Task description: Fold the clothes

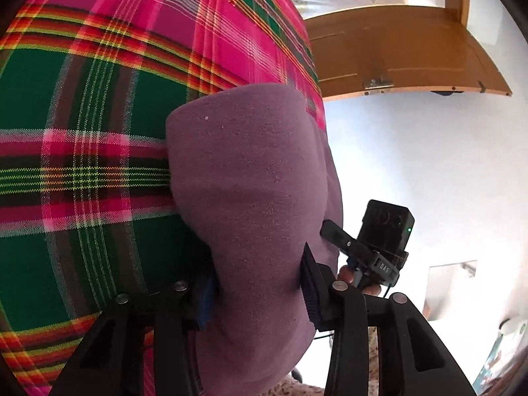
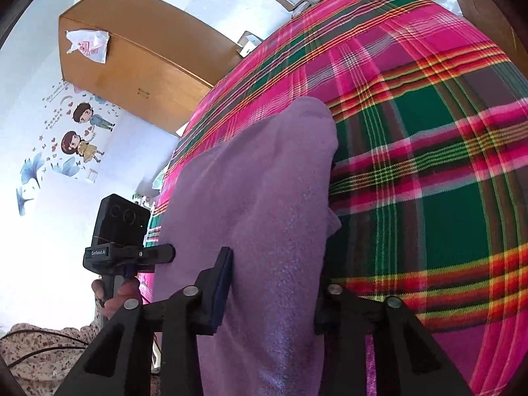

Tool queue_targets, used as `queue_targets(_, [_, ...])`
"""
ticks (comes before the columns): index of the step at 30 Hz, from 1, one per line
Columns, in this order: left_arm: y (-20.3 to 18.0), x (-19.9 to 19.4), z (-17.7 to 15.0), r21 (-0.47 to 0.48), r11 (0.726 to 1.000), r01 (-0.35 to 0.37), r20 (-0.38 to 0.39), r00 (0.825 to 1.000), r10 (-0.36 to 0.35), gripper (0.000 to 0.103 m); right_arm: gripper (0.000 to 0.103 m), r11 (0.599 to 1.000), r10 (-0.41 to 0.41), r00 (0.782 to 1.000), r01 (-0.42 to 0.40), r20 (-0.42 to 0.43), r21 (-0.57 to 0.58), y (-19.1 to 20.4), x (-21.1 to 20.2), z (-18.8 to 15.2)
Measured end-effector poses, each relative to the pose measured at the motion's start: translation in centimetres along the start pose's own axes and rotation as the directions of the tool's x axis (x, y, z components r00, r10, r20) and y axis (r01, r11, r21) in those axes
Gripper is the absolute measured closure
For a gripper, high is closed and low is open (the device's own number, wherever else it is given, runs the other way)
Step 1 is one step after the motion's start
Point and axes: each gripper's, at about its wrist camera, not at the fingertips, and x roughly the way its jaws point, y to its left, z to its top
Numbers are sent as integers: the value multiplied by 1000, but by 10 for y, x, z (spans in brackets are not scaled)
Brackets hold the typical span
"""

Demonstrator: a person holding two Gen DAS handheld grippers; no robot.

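Left jaws (image 1: 260, 292): we see them closed onto the purple garment (image 1: 250, 178), blue pads pinching a thick bundle of cloth between them.
Purple garment: ahead of the left jaws it rises as a rounded hump and hangs down below them; behind it lies the plaid bedcover (image 1: 82, 151).
Other gripper, seen from the left: just right of the left jaws, past the cloth, a hand wraps its handle.
Right jaws (image 2: 274, 293): we see these clamped on the same garment too, the cloth filling the whole gap; the right-hand pad is mostly hidden by fabric.
Garment from the right: ahead of the right jaws it stretches up as a broad band, plaid bedcover to its right.
Step in hand, as we judge: the cloth is carried between both grips above the bed; which fold this belongs to we cannot tell.
Doing it well: we keep both pinches firm, level and equally taut, so the edge stays straight.
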Motion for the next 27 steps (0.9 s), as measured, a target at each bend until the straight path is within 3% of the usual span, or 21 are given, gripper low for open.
queue_targets(4, [-13, 7, -8, 16, 1000, -5, 17, 1000, 5, 59, 77, 1000, -10, 1000, 10, 7, -18, 8, -1, 0])
queue_targets(12, [-19, -12, -11, 26, 1000, 12, 55, 998, -13, 61, 78, 999, 29, 999, -29, 19, -34, 28, 3, 2])
queue_targets(27, [-7, -55, -9, 6, 1000, -8, 159, 987, 7, 61, 78, 993, 85, 996, -87, -35, -77, 73, 59, 30])
